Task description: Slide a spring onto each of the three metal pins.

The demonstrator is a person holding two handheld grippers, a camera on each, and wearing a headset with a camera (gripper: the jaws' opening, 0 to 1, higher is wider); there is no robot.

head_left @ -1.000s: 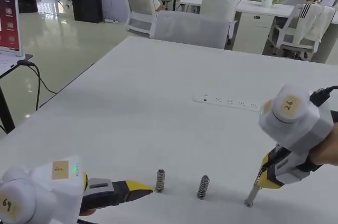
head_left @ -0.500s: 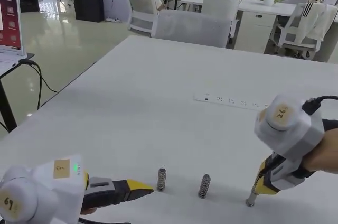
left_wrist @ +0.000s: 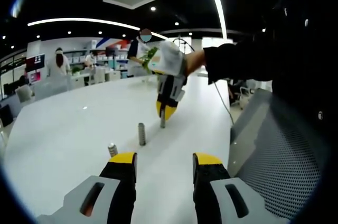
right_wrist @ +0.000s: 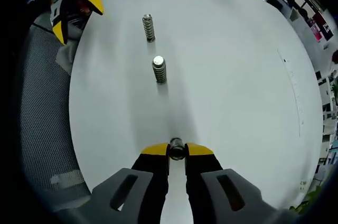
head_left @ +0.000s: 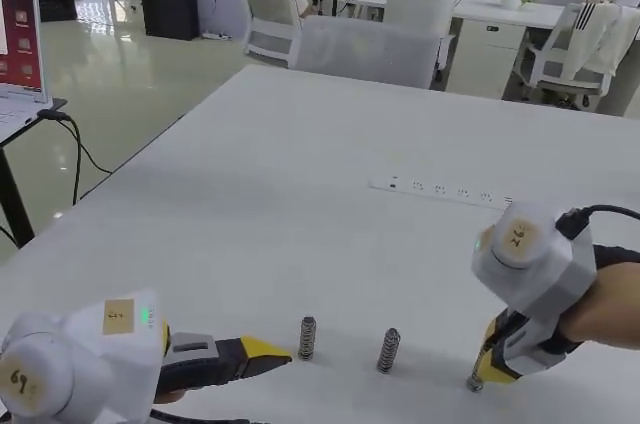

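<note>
Left claw [head_left: 268, 354]: open and holding nothing. It sits low over the near left of the desk [head_left: 330, 194], with its tips pointing right, just beside the left pin [head_left: 307, 338].
Right claw [right_wrist: 177, 151]: clenched on the top of the third pin [head_left: 475, 381], at the right end of the row. A small ring with a dark middle shows between the tips. It may be the last spring, but it is too small to tell.
Left pin and middle pin [head_left: 388, 350]: both stand up straight, each with a spring around it. They are near each other, along the near side of the desk.
Third pin: its foot is on the desk and it looks bare below the tips. It seems to lean a little in the head view.
Tipping: the pins look like they just stand on the desk. If you push down at a slant, I think the third pin could fall over or slide away.
Jumping spring: if you squeeze a spring and let go before it is well over the pin, it could pop off and roll away.
Bumping: the middle pin is close on the left of your right claw, so a sideways swing could knock it down. Your left claw is right next to the left pin too, so keep it steady.
</note>
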